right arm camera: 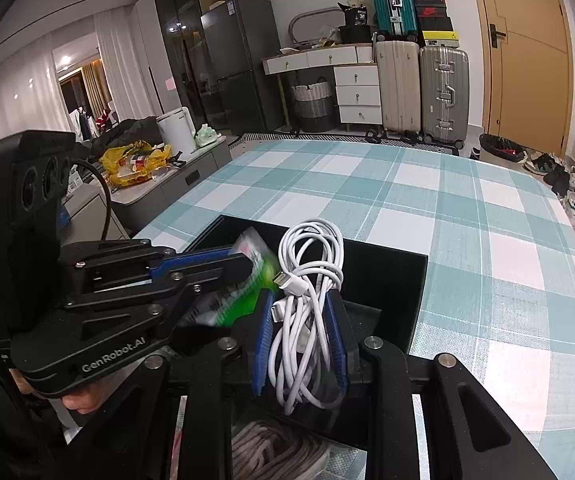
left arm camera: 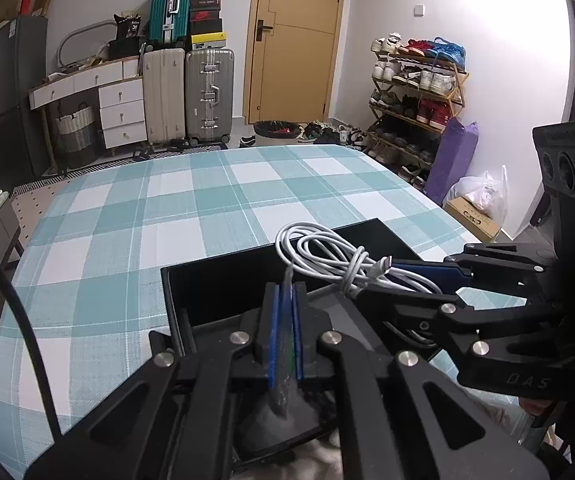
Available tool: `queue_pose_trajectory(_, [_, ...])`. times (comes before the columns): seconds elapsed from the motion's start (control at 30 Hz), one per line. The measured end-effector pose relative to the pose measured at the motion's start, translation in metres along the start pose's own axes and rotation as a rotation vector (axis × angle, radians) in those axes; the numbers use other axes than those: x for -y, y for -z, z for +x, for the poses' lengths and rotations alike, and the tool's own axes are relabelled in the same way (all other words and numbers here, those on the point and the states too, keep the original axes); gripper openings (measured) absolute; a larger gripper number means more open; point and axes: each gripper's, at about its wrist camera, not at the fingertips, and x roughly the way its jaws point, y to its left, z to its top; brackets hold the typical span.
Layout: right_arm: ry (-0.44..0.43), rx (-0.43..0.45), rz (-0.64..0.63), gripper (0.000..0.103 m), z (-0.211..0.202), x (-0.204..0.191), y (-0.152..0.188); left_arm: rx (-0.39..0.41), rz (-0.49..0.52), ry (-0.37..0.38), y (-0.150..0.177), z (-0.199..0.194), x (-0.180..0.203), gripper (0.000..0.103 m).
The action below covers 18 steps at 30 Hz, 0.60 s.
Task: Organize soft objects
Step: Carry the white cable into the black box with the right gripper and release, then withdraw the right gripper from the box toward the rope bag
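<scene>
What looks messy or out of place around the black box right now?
Nothing is spilled or damaged. The white cable is a loose tangle, one plug end sticking out, held by the right gripper over the black box. The left gripper pinches a green packet beside it.

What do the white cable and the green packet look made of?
White cable: smooth rubbery plastic sheath, soft sheen, bending in loose loops. Green packet: probably thin plastic film; it looks glossy and partly see-through, though motion blur leaves that open.

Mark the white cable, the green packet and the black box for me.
white cable (right arm camera: 307, 308), right wrist view, mid coil.
green packet (right arm camera: 247, 300), right wrist view, green lower part.
black box (left arm camera: 223, 284), left wrist view, far wall.
</scene>
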Motion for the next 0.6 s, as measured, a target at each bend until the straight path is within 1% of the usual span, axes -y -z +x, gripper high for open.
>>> queue_pose_trajectory(0.03, [0.004, 0.0, -0.001, 0.03, 0.0, 0.0, 0.001, 0.003, 0.002, -0.002, 0.0, -0.002, 0.0, 0.01])
queue_pose_trajectory(0.07, [0.009, -0.002, -0.002, 0.031, 0.0, 0.0, 0.001, 0.003, 0.003, -0.003, 0.001, -0.003, 0.0, 0.015])
queue_pose_trajectory(0.1, [0.013, 0.002, -0.006, 0.034, -0.002, 0.0, 0.002, 0.004, 0.002, -0.004, 0.001, -0.005, 0.001, 0.024])
queue_pose_trajectory(0.13, [0.014, 0.011, -0.009, 0.043, -0.005, 0.0, 0.003, 0.006, 0.001, -0.005, 0.001, -0.006, 0.0, 0.03])
queue_pose_trajectory(0.17, [0.017, 0.019, -0.019, 0.048, -0.009, 0.0, 0.004, 0.015, -0.002, -0.004, 0.002, -0.01, 0.0, 0.041])
queue_pose_trajectory(0.2, [0.025, 0.028, -0.029, 0.053, -0.014, -0.001, 0.004, 0.022, -0.006, 0.0, 0.002, -0.013, 0.0, 0.045])
queue_pose_trajectory(0.27, [0.051, 0.034, -0.043, 0.058, -0.021, -0.002, 0.005, 0.03, -0.009, 0.005, 0.002, -0.019, 0.0, 0.048])
queue_pose_trajectory(0.33, [0.062, 0.037, -0.049, 0.081, -0.029, -0.004, 0.006, 0.031, -0.008, 0.004, 0.002, -0.025, 0.0, 0.052])
queue_pose_trajectory(0.37, [0.076, 0.059, -0.048, 0.087, -0.036, -0.004, 0.008, 0.026, -0.003, 0.002, 0.003, -0.029, 0.001, 0.061])
queue_pose_trajectory(0.4, [0.088, 0.073, -0.042, 0.098, -0.042, -0.004, 0.01, 0.028, -0.001, -0.004, 0.004, -0.033, 0.001, 0.078])
queue_pose_trajectory(0.43, [0.093, 0.084, -0.035, 0.103, -0.048, -0.004, 0.011, 0.039, -0.004, -0.015, 0.006, -0.037, 0.001, 0.087])
queue_pose_trajectory(0.47, [0.095, 0.091, -0.026, 0.103, -0.053, -0.004, 0.013, 0.061, -0.012, -0.03, 0.008, -0.044, 0.001, 0.1])
queue_pose_trajectory(0.5, [0.089, 0.09, -0.016, 0.103, -0.059, -0.003, 0.016, 0.082, -0.019, -0.04, 0.011, -0.051, 0.0, 0.103])
queue_pose_trajectory(0.6, [0.089, 0.087, 0.008, 0.103, -0.071, -0.003, 0.024, 0.088, -0.023, -0.063, 0.018, -0.064, -0.002, 0.103])
